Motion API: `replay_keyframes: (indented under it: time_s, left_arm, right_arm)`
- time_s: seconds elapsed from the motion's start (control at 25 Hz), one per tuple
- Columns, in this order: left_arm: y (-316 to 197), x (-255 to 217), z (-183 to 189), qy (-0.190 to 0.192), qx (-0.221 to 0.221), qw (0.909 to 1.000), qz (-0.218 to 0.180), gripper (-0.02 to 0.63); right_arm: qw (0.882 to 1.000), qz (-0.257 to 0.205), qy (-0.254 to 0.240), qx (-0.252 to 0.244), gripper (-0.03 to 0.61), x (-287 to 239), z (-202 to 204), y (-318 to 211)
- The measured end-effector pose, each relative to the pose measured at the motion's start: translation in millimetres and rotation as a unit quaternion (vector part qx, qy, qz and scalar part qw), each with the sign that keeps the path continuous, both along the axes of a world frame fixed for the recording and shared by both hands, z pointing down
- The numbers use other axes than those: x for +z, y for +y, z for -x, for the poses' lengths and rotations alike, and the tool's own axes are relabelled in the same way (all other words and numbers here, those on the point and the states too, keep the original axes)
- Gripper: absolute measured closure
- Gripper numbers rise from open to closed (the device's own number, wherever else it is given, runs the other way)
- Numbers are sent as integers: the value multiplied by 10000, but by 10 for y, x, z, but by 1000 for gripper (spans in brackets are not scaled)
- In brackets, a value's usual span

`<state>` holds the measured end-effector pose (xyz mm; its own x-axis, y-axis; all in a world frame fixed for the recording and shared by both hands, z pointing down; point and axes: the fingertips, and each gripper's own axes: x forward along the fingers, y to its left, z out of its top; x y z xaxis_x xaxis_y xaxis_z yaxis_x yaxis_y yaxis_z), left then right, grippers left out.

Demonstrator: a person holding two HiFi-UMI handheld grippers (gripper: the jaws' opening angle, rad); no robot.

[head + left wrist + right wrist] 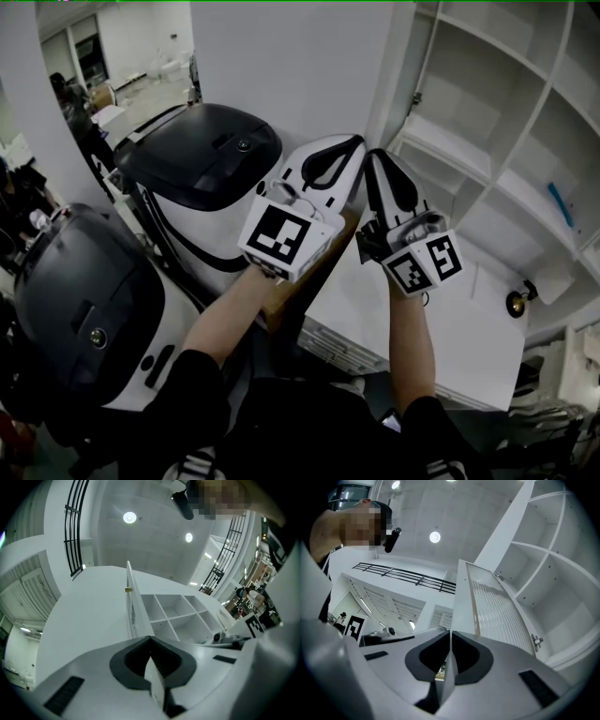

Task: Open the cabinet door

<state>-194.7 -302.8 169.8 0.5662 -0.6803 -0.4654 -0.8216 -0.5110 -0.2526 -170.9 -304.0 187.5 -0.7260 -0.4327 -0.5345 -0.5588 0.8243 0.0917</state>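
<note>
Cabinet door (497,604): flat white panel with a ribbed translucent insert, standing open, edge-on just ahead of both grippers, beside white open shelving (506,122). Left gripper (354,143) and right gripper (375,157): side by side, aimed at the door, jaws pressed together on nothing.

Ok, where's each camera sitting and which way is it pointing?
Head view: on the person's head, aimed steeply down at the left hand-held gripper and right hand-held gripper by the open shelves; both forearms show.
Left gripper view: rides the left hand-held gripper, aimed up along its shut jaws at the cabinet door edge-on; the other gripper shows at right.
Right gripper view: rides the right one, aimed up along its shut jaws at the door's ribbed face; the other gripper shows at left.
Shared: both gripper views show door and shelves.
</note>
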Motion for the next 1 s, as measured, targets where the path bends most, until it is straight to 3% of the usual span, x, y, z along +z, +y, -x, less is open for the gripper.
replay_keyframes:
  time_s: [0.48, 0.76, 1.0]
  left_arm:
    - [115, 496, -357, -201, 319, 9990, 232, 603]
    - [91, 863, -650, -233, 325, 9976, 559, 603]
    - [85, 1230, -898, -195, 438, 9949, 888, 603]
  right_arm:
    - [9935, 435, 448, 951, 558, 499, -378, -109]
    - [9728, 329, 1080, 2025, 558, 739, -596, 15]
    - [9554, 848, 1084, 2611, 558, 1153, -912, 43]
